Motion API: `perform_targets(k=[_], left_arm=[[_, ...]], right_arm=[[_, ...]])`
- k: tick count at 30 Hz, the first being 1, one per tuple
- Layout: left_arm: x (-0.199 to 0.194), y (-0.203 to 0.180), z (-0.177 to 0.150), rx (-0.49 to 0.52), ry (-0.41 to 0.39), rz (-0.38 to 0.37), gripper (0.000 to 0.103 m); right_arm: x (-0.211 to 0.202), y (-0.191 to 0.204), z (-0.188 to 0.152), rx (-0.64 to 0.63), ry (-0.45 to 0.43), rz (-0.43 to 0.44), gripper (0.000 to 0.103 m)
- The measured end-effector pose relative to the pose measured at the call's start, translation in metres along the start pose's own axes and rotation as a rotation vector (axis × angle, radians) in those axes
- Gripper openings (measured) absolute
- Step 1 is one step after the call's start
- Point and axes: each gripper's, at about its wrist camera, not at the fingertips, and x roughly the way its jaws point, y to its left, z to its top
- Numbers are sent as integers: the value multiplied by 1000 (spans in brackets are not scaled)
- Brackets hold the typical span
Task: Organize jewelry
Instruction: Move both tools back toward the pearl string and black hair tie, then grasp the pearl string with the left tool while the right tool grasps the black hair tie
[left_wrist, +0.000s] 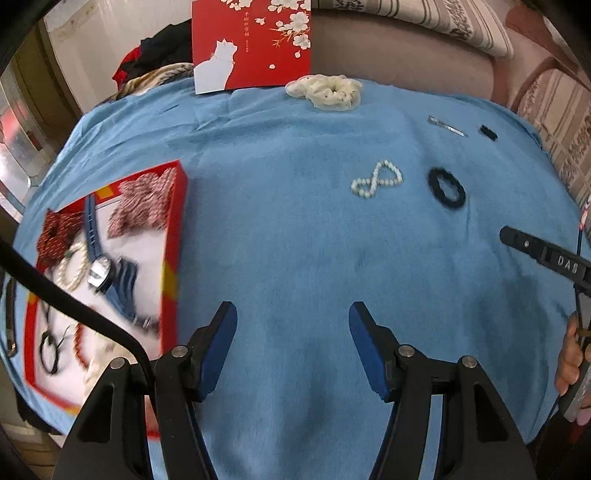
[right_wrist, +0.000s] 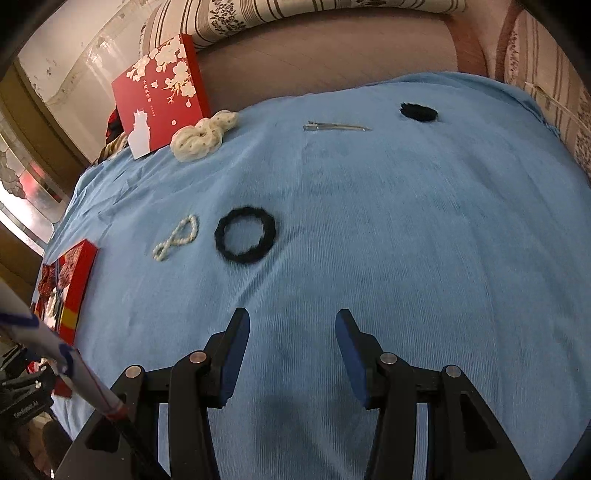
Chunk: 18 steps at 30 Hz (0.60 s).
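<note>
A red box (left_wrist: 171, 236) at the left holds several pieces: a blue-strap watch (left_wrist: 99, 273), pearl strands, red bows. On the blue cloth lie a pearl bracelet (left_wrist: 376, 179) (right_wrist: 177, 238) twisted in a figure eight, a black hair tie (left_wrist: 446, 187) (right_wrist: 245, 235), a silver hair clip (left_wrist: 447, 126) (right_wrist: 336, 127), a small black scrunchie (left_wrist: 488, 133) (right_wrist: 419, 112) and a cream scrunchie (left_wrist: 327, 90) (right_wrist: 203, 134). My left gripper (left_wrist: 291, 314) is open and empty over the cloth beside the box. My right gripper (right_wrist: 291, 321) is open and empty, short of the hair tie.
The red box lid (left_wrist: 255, 40) (right_wrist: 162, 92) stands upright at the cloth's far edge against a sofa. The right gripper's body (left_wrist: 554, 258) shows at the right edge of the left wrist view. The blue cloth (right_wrist: 406, 240) covers the table.
</note>
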Motion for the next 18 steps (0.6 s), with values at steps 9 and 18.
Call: perform_targets(k=[9, 18], left_arm=[[43, -16, 68, 20, -17, -117, 50], [101, -55, 115, 56, 18, -213, 50]], right_arm=[[30, 0, 38, -15, -18, 16, 52], [60, 7, 54, -74, 0, 12, 52]])
